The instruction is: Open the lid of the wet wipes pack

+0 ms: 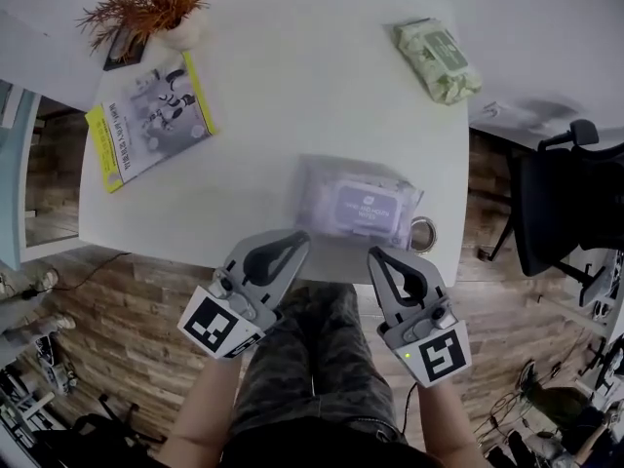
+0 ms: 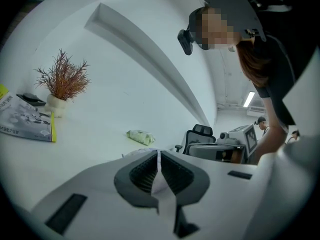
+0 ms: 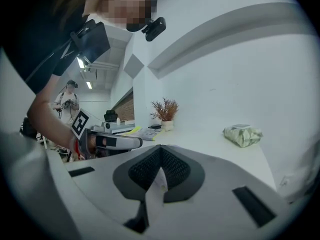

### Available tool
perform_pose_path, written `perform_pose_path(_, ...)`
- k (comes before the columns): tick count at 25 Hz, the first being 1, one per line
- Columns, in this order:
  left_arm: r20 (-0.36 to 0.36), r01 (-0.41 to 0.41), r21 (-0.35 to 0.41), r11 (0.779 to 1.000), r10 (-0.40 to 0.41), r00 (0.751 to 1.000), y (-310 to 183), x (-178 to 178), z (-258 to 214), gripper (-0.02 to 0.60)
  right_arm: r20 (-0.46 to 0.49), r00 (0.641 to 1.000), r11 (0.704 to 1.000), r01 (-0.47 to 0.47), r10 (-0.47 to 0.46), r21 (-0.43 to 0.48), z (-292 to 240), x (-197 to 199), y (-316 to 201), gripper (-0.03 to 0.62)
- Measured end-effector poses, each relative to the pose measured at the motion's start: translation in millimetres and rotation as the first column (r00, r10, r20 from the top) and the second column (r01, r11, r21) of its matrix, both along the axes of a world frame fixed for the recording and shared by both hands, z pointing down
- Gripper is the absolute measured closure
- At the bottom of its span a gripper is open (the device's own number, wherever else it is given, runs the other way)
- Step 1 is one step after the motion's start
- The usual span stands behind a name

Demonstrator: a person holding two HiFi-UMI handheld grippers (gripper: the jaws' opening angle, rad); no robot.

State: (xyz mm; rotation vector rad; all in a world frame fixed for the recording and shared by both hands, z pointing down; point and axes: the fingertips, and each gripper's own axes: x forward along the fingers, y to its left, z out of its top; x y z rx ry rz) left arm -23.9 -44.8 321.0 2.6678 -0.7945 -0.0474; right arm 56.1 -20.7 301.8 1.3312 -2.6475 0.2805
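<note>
A pale purple wet wipes pack (image 1: 356,206) lies flat near the front edge of the white table (image 1: 292,96), its lid down. My left gripper (image 1: 300,238) hovers at the table's front edge, just left of the pack, with its jaws shut and nothing between them (image 2: 158,152). Just in front of the pack's right end is my right gripper (image 1: 376,253), also shut and empty (image 3: 161,147). Neither gripper touches the pack. The left gripper's body (image 3: 107,141) shows in the right gripper view.
A green wipes pack (image 1: 437,58) lies at the table's far right corner. A magazine (image 1: 151,115) and a dried plant in a white pot (image 1: 146,3) sit at the far left. A small round object (image 1: 424,232) rests by the purple pack. A black office chair (image 1: 561,203) stands to the right.
</note>
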Motion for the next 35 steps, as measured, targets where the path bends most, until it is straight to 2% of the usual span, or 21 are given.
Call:
perform_pose_path(5, 0.025, -0.041, 0.022, 0.999, 0.041, 0.999, -6.7, 4.0, 2.0, 0.559, -0.022, 1.0, 1.0, 0.015, -0.015, -0.002, 6.1, 1.5, 0.0, 0.58)
perform_pose_path(7, 0.048, -0.074, 0.028, 0.997, 0.072, 0.996, -7.5, 8.4, 1.3, 0.495, -0.025, 1.0, 1.0, 0.018, -0.019, -0.007, 7.5, 2.4, 0.2, 0.58)
perform_pose_path(13, 0.158, -0.176, 0.076, 0.981, 0.162, 0.974, -11.3, 17.1, 7.7, 0.394, -0.02, 0.999, 1.0, 0.025, -0.025, -0.018, 10.8, 3.7, -1.0, 0.58)
perform_pose_path(17, 0.287, -0.292, 0.111, 0.95, 0.25, 0.925, -12.1, 23.7, 15.9, 0.329, -0.024, 0.999, 0.999, 0.031, -0.032, -0.019, 12.8, 4.6, -2.9, 0.58)
perform_pose_path(19, 0.328, -0.326, 0.124, 0.937, 0.271, 0.905, -15.8, 26.3, 17.0, 0.304, -0.028, 0.999, 0.999, 0.03, -0.031, -0.019, 13.5, 5.5, -4.6, 0.58)
perform_pose_path(29, 0.479, -0.451, 0.145, 0.881, 0.336, 0.811, -30.8, 37.2, 29.4, 0.186, -0.022, 0.999, 0.999, 0.027, -0.028, -0.022, 16.0, 8.0, -10.3, 0.58)
perform_pose_path(35, 0.518, -0.535, 0.129, 0.835, 0.404, 0.754, -31.6, 47.5, 35.1, 0.147, -0.031, 0.998, 0.999, 0.045, -0.046, -0.025, 18.5, 7.7, -8.0, 0.58)
